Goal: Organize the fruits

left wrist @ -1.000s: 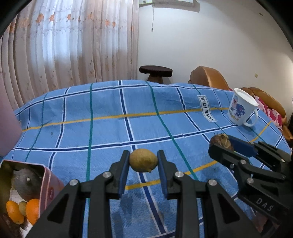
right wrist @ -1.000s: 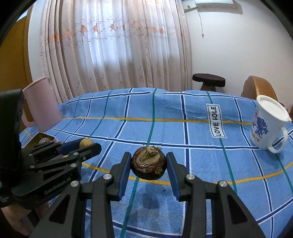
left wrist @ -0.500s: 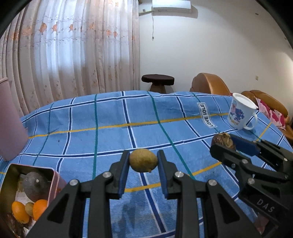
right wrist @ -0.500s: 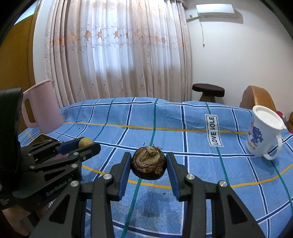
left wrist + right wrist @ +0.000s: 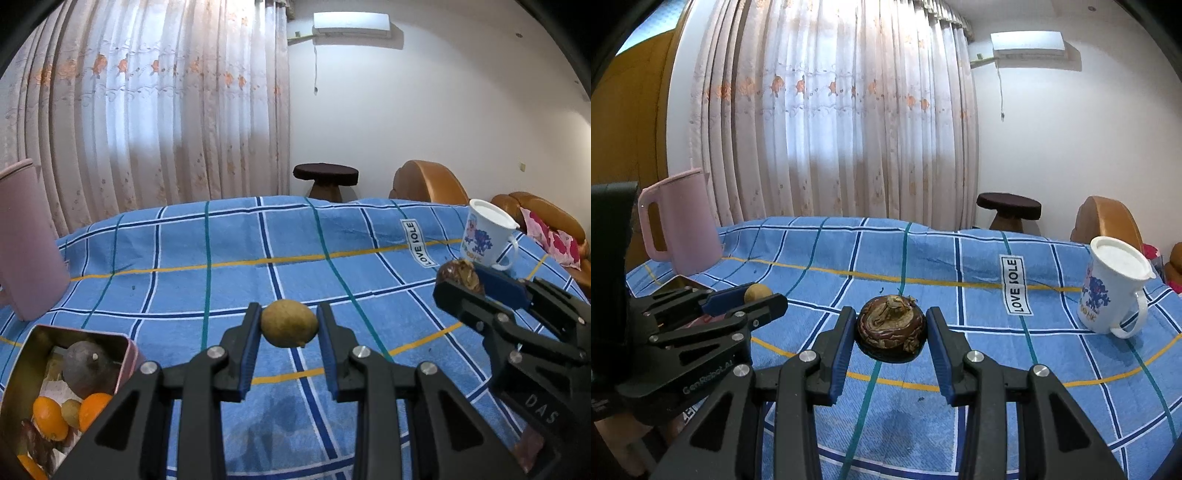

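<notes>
- Pink kettle (image 5: 679, 225): far left, behind the tin; smooth plastic, tall w/ loop handle.
- Tin (image 5: 123, 345): landmark, low left on the blue checked cloth (image 5: 236, 254) over the tabletop. Pink outside, shiny metal inside, rounded corners. Holds oranges (image 5: 50, 417), a dark round fruit (image 5: 86, 373), a small green-brown one; room left.
- Left tool (image 5: 289, 328): just right of the tin and above cloth level, pads pinching a yellow-green fruit (image 5: 289, 328) — small, oval, matte skin w/ a nub at the bottom.
- Right tool (image 5: 891, 334): further right of the tin, also lifted, pads pinching a dark brown fruit (image 5: 891, 332) — squat, wrinkled, shrivelled-looking skin, prob. soft, so easy on the squeeze.
- Step, imo: both fruits picked, mid-carry to the tin. Next: swing left tool over the tin's open top, lower, spread the pads; then right tool does the same w/o bumping the left one.
- White mug (image 5: 1113, 291): far right of the tin, glossy, blue print, lidded; not part of the job.
</notes>
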`<act>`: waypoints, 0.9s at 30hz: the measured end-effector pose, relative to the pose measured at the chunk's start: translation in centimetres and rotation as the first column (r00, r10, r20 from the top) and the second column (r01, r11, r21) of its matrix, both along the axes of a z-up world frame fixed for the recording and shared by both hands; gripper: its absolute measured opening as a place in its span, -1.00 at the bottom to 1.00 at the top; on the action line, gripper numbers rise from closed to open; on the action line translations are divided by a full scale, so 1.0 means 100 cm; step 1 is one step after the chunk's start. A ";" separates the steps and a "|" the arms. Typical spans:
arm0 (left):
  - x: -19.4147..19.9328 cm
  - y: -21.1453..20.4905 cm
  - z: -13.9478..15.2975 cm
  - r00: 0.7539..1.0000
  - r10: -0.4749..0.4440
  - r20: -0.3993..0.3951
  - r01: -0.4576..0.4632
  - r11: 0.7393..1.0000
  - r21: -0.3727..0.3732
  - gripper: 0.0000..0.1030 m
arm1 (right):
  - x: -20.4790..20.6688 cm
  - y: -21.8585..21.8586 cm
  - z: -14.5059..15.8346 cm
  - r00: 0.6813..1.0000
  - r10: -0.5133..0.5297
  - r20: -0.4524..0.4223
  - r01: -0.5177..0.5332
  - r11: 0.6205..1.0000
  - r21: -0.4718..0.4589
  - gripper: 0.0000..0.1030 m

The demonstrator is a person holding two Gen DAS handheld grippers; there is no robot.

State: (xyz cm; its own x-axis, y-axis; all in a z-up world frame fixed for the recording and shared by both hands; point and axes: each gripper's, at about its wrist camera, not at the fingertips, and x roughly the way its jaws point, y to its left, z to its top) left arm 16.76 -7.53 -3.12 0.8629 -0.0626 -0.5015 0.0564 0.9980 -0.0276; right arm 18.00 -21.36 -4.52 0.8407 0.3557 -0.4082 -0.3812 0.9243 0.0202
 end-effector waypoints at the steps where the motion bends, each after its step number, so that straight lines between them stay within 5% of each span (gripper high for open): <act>1: -0.002 0.001 0.000 1.000 0.004 0.004 -0.004 1.000 -0.002 -0.39 | 0.000 0.000 0.000 1.000 0.000 0.007 0.000 1.000 0.000 -0.20; 10: -0.016 0.003 0.001 1.000 0.003 0.017 -0.003 1.000 0.001 -0.39 | -0.018 0.004 0.004 0.998 0.006 0.070 -0.005 1.000 -0.011 -0.20; 27: -0.068 0.037 0.016 0.999 0.038 0.025 -0.038 0.999 0.005 -0.39 | -0.052 0.037 0.018 0.992 0.113 0.058 -0.112 0.993 -0.029 -0.20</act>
State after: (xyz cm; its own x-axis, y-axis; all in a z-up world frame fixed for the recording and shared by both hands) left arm 9.92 -3.83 -1.53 0.8769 -0.0267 -0.4799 0.0188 0.9996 -0.0213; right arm 12.84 -17.71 -2.76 0.8190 0.4391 -0.3693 -0.4824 0.8755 -0.0290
